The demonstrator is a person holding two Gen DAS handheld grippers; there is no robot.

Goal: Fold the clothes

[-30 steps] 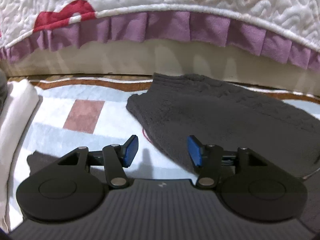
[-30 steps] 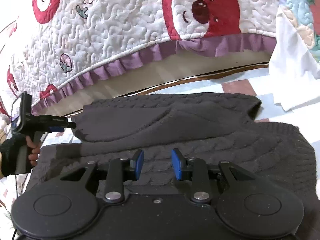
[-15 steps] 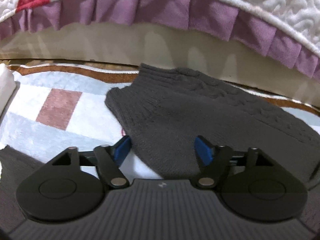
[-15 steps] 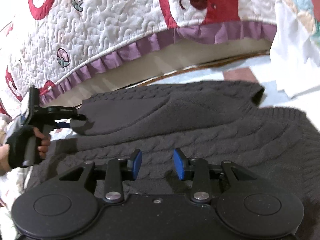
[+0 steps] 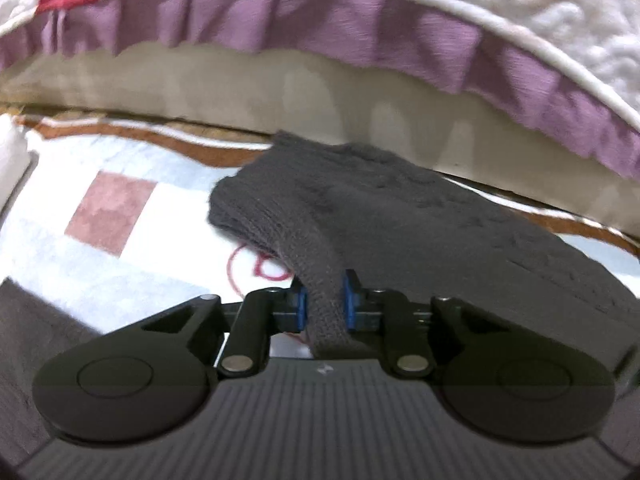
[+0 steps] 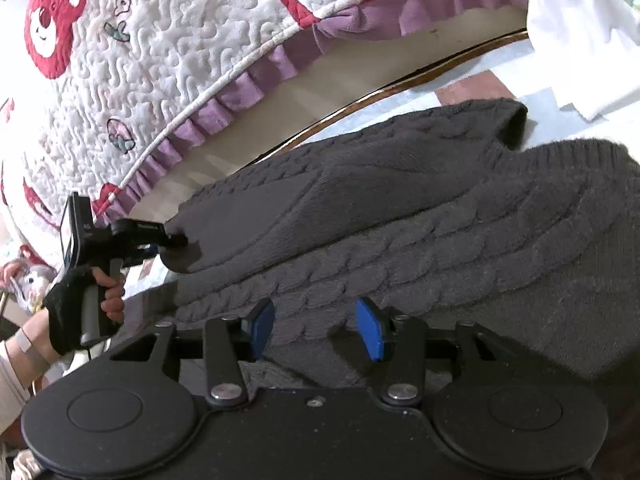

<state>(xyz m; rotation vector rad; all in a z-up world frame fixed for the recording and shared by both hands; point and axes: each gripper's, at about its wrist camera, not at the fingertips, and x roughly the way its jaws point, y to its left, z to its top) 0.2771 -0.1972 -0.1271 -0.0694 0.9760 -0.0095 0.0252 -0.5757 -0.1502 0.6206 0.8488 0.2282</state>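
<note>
With the left hand-held gripper [image 5: 323, 307] just clenched on the sweater [image 6: 400, 216] cuff, the right hand-held gripper [image 6: 316, 322], its jaws just spreading and empty, should pinch the sweater's near edge before lifting together.

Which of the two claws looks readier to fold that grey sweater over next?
Left, probably. The left claw has just closed on the grey sweater sleeve's edge, lifting it. The right claw has been opening and hovers over the knit, gripping nothing.
</note>
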